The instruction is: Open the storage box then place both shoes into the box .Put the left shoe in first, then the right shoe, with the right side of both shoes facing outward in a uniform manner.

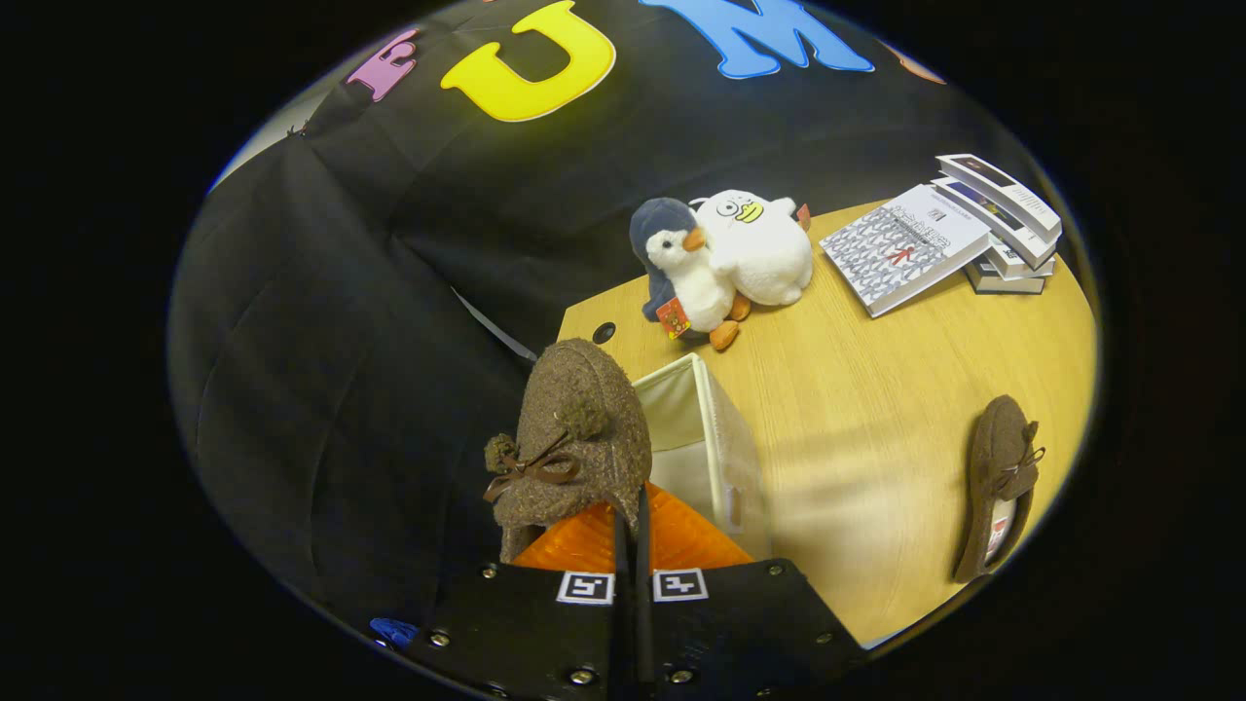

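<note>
Black cloth wall filled the left and upper frame; a wooden table [876, 409] took the right half. Lower centre, the gripper [631, 526] had its fingers pressed nearly together, pinching the heel edge of a brown shoe [574, 438] with a bow, held toe-up over the table's left end. Just right of it, behind, sat the open white storage box [701, 428]. Upper centre lay two plush toys [725, 258]. Far right, the second brown shoe [998, 487] lay on the table; a stack of books [954, 239] sat upper right.
</note>
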Available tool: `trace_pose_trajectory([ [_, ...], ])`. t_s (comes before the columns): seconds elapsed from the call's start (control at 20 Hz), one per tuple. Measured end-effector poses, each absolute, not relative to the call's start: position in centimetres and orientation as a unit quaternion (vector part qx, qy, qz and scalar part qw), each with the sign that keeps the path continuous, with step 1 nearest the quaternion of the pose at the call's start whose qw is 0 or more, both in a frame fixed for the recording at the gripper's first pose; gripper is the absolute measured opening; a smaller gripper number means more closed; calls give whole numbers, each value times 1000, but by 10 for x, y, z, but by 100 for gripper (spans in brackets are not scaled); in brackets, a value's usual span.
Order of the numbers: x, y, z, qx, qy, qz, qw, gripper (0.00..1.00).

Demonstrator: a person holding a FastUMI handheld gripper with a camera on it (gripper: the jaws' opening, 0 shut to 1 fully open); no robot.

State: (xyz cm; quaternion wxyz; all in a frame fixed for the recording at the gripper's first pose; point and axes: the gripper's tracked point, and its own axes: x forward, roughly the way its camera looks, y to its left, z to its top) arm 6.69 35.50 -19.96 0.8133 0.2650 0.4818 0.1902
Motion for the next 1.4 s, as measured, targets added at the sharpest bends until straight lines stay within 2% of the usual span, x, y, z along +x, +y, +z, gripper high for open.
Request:
trace_pose_trajectory([
  [0.8,44,430,-275,246,530,174,793,0],
  [0.9,42,434,-278,240,530,180,793,1],
  [0.95,43,436,-277,240,527,186,794,6],
  [1.0,42,440,-277,239,524,194,794,6],
  [1.05,42,444,-275,244,520,207,792,14],
  [1.2,36,448,-265,245,513,240,787,59],
  [1.3,39,446,-248,246,490,257,796,98],
  [1.4,43,432,-233,225,467,267,812,98],
])
